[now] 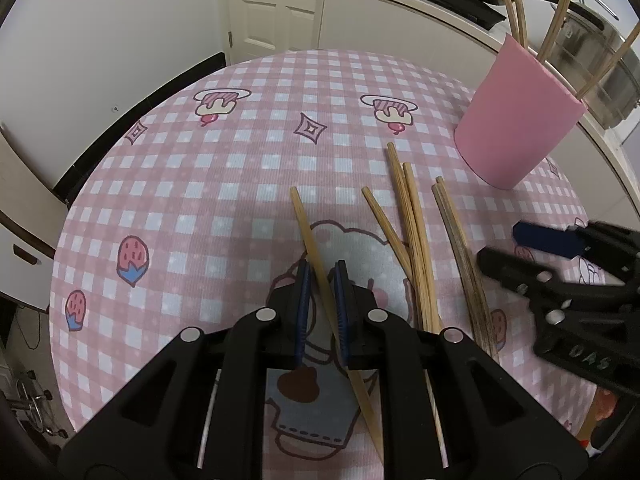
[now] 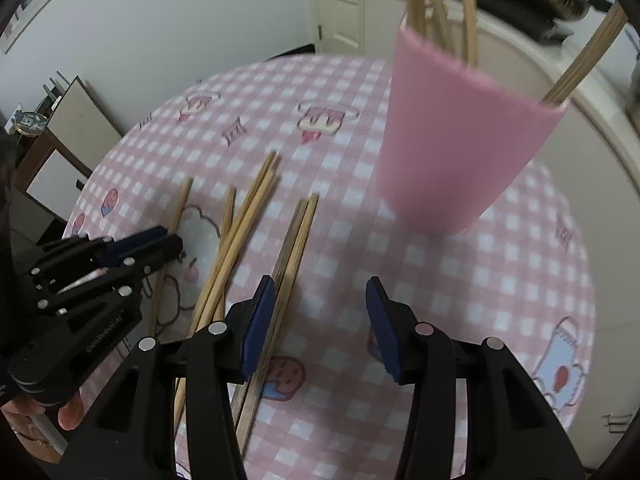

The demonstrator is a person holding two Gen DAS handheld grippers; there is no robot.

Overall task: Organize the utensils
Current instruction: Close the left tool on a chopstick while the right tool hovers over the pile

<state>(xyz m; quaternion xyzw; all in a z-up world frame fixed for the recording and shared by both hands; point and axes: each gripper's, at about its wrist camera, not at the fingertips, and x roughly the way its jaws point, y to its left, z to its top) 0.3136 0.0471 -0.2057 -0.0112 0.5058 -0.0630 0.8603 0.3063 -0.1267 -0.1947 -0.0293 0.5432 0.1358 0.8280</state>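
Chopsticks scattered across the pink checked tablecloth point(image 1: 200, 200), more standing in the pink cup point(image 1: 516, 128).

Left gripper point(image 1: 322, 268): tilted steeply down, jaws drawn nearly together on a single pale chopstick point(image 1: 308, 228). Stick running diagonally through the narrow gap between the blue pads, far end poking out ahead of the fingertips, near end trailing back under the gripper body and to its right.

Just right of that gripper: a short pale stick point(image 1: 384, 220) slanting under a pale pair point(image 1: 416, 240) lying side by side. Further right again: a darker, worn pair point(image 1: 460, 240), touching each other along their length. Cup ahead and well to the right, beyond the tips of all the loose sticks, upright on the cloth, with several long pale sticks point(image 1: 516, 4) fanning out of its mouth.

Right gripper point(image 2: 320, 284): also pointing steeply down, jaws about half open, nothing pinched between the pads. Dark pair passing just beside the inner face of its left pad and on beneath that finger; cannot tell whether pad and sticks touch. Bare cloth under the rest of the gap. Cup ahead of this gripper and a little to the right, near. Pale pair off to its left, left gripper beyond those, with fingers point(image 2: 70, 408) of the person's hand visible behind its handle.
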